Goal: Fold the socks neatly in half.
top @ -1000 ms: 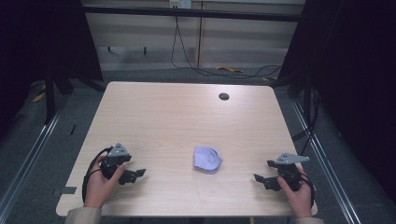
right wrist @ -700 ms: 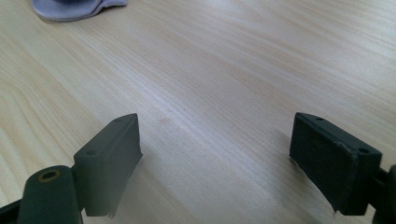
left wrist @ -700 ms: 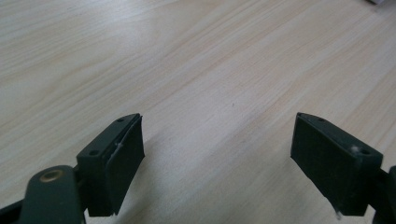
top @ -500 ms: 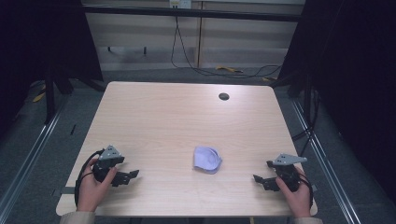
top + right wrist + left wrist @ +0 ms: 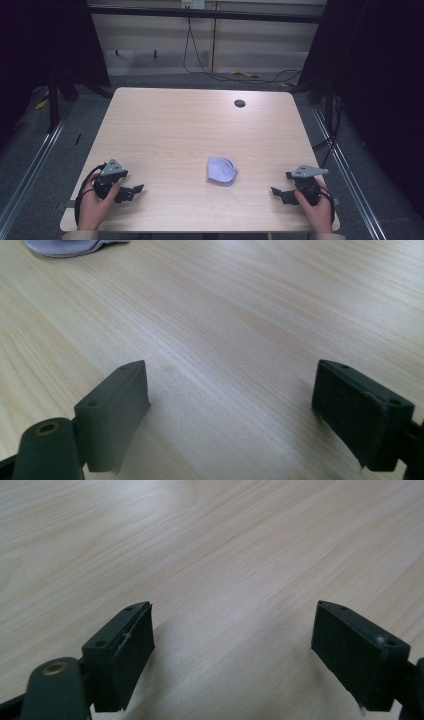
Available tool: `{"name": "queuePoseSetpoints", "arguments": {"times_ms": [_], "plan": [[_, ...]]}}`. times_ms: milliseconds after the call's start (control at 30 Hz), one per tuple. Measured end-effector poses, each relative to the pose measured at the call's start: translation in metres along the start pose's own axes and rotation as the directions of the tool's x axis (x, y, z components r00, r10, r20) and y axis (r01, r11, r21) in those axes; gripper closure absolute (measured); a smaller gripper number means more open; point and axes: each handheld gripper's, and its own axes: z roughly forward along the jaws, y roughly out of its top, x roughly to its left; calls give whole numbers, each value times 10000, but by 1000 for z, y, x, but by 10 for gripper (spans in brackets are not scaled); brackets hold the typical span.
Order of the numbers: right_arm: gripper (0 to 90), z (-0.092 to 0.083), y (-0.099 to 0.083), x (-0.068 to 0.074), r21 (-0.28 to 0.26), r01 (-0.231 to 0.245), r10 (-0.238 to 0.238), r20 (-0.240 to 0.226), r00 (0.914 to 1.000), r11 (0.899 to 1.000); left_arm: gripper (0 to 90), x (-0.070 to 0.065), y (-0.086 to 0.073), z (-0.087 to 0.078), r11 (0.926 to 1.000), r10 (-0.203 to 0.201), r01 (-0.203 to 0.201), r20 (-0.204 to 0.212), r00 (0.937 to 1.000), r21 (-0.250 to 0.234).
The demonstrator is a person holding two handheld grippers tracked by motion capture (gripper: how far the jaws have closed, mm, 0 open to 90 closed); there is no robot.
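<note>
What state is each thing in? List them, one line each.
Left gripper: jaws open, nothing between them, low over the table.
Right gripper: jaws open, nothing between them.
Pale cloth: crumpled in a small heap, lying apart from both grippers.
Table hole: uncovered.

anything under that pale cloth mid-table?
The cloth lies crumpled on the bare wooden table, nothing on top. Its folds cover whatever might sit beneath, so that cannot be told.
</note>
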Motion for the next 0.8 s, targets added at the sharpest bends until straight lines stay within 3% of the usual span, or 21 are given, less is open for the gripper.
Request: {"name": "queuePoseSetpoints", "arguments": {"times_ms": [333, 600, 800], "plan": [[142, 0, 0, 0, 12, 6, -6, 25, 10000, 10000, 161, 5, -8, -1, 9999, 122, -126, -317, 9994, -105], [142, 0, 0, 0, 6, 1, -1, 7, 10000, 10000, 140, 5, -11, 1, 9990, 37, -52, -347, 9994, -434], [142, 0, 0, 0, 10, 7, -7, 26, 10000, 10000, 118, 6, -10, 2, 9992, 47, -61, -380, 9993, -383]]}}
